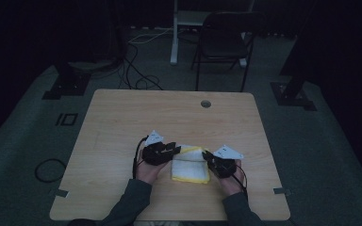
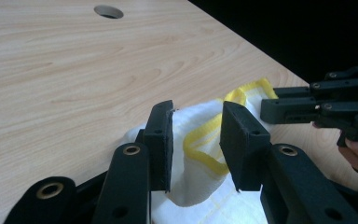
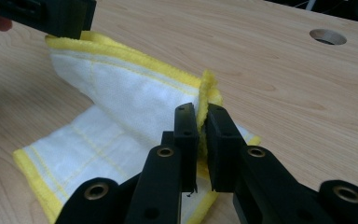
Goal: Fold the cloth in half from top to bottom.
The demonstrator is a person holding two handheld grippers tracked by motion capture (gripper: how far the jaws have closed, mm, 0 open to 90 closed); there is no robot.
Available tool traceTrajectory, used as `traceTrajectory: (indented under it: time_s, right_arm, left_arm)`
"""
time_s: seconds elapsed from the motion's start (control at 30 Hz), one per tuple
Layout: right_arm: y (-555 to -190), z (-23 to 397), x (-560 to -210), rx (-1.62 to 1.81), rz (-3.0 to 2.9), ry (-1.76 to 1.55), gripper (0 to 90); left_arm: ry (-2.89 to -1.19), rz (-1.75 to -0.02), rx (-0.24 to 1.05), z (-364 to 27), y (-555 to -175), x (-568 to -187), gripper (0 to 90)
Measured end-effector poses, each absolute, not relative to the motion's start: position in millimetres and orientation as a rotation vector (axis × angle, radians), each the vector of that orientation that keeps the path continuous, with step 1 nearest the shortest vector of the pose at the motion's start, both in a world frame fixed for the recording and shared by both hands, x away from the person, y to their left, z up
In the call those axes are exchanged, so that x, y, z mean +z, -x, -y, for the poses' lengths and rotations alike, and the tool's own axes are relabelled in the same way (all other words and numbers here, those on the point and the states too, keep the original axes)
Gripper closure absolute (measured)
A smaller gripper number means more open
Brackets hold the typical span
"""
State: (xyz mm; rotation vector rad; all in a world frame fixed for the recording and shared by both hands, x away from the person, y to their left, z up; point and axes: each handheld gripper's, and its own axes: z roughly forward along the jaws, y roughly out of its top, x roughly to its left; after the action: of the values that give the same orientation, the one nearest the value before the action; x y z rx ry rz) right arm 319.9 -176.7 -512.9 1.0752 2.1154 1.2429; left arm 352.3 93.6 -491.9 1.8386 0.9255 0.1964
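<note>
Right claw (image 3: 202, 140) pinching unlabelled cloth (image 3: 121, 93)

A light wooden table (image 1: 122, 122) is standing on grey carpet (image 1: 320, 155), showing a round cable hole (image 1: 206, 103) near its far edge. Beyond it, a black folding chair (image 1: 222, 44) is sitting beside a white post (image 1: 175, 33), and cables (image 1: 139, 77) are lying looped across the floor.

The cloth (image 1: 190, 164) lies on the table (image 1: 122, 117) near its near edge, between the left gripper (image 1: 175, 150) and right gripper (image 1: 207, 157), the hole (image 1: 206, 103) far behind.
</note>
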Motion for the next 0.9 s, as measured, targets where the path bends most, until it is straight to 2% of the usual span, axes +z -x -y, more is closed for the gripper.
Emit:
traceTrajectory:
  time_s: [0.43,0.67,0.9]
  right_arm:
    - [-313.3,177.8,-515.9,1.229,-2.144,-1.057,82.2]
    - [-307.6,184.4,-515.9,1.245,-2.158,-1.054,71.8]
    - [-303.3,189.9,-509.0,1.282,-2.132,-1.05,69.1]
  left_arm:
    - [-1.865,-0.932,0.172,-98.7,-346.6,-501.3,70.7]
    - [-1.871,-0.923,0.168,-99.0,-341.7,-503.3,71.5]
    - [-1.884,-0.92,0.16,-100.0,-336.6,-506.2,71.3]
